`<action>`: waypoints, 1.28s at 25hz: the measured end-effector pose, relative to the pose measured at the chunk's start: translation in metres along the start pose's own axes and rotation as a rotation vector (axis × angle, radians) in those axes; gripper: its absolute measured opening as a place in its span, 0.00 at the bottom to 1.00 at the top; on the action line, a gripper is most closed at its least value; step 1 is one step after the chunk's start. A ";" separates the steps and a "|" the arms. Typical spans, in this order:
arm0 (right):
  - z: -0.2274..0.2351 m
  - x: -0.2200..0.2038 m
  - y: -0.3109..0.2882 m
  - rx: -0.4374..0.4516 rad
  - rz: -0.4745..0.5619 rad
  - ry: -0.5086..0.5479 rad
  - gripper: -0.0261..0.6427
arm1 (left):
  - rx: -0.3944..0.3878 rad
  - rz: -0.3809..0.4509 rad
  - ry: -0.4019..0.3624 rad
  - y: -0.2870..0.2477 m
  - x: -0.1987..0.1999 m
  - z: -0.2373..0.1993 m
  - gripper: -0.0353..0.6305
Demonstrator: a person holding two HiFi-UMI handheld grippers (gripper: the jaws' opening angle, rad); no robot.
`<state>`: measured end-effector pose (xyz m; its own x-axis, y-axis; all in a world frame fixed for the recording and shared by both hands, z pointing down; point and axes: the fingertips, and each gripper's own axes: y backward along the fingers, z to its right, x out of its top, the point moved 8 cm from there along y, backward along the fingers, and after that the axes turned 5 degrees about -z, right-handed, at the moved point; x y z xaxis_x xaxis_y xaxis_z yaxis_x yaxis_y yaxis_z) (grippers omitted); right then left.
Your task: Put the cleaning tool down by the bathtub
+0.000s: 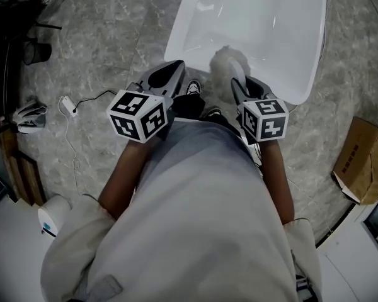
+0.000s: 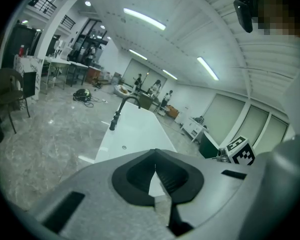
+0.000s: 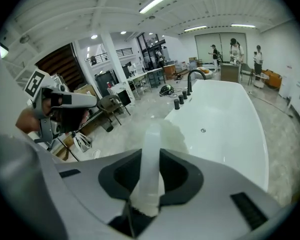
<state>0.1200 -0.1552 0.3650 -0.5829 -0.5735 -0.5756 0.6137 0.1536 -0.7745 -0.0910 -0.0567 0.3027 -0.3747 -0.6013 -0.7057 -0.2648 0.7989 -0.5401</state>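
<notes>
The cleaning tool (image 1: pixel 225 63) has a pale plastic handle and a fluffy white head that hangs over the near end of the white bathtub (image 1: pixel 264 24). My right gripper (image 1: pixel 240 85) is shut on that handle. In the right gripper view the handle (image 3: pixel 151 151) runs up between the black pads of the right gripper (image 3: pixel 151 159), with the bathtub (image 3: pixel 225 119) beyond it. My left gripper (image 1: pixel 172 73) hovers to the left of the tool, above the floor beside the tub. In the left gripper view the left gripper (image 2: pixel 155 160) has its pads meeting at the tip with nothing between them.
A cardboard box (image 1: pixel 363 159) lies on the marble floor at the right. A white plug with a cable (image 1: pixel 68 106) and a black bin (image 1: pixel 34 51) are at the left. A black faucet (image 3: pixel 190 81) stands at the tub's far left rim. My shoes (image 1: pixel 194 88) are by the tub's near end.
</notes>
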 end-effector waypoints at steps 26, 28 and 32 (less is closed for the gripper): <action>-0.006 0.017 -0.082 0.095 -0.216 0.225 0.17 | 0.027 0.110 0.073 -0.006 0.029 -0.037 0.06; -0.001 0.017 -0.087 0.106 -0.228 0.236 0.17 | 0.035 0.116 0.074 -0.007 0.030 -0.035 0.06; 0.005 0.012 -0.097 0.133 -0.257 0.254 0.17 | 0.043 0.117 0.094 -0.010 0.026 -0.032 0.06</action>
<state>0.0565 -0.1809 0.4346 -0.8300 -0.3591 -0.4267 0.4842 -0.0844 -0.8709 -0.1262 -0.0793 0.3044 -0.4829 -0.4988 -0.7197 -0.1774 0.8606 -0.4774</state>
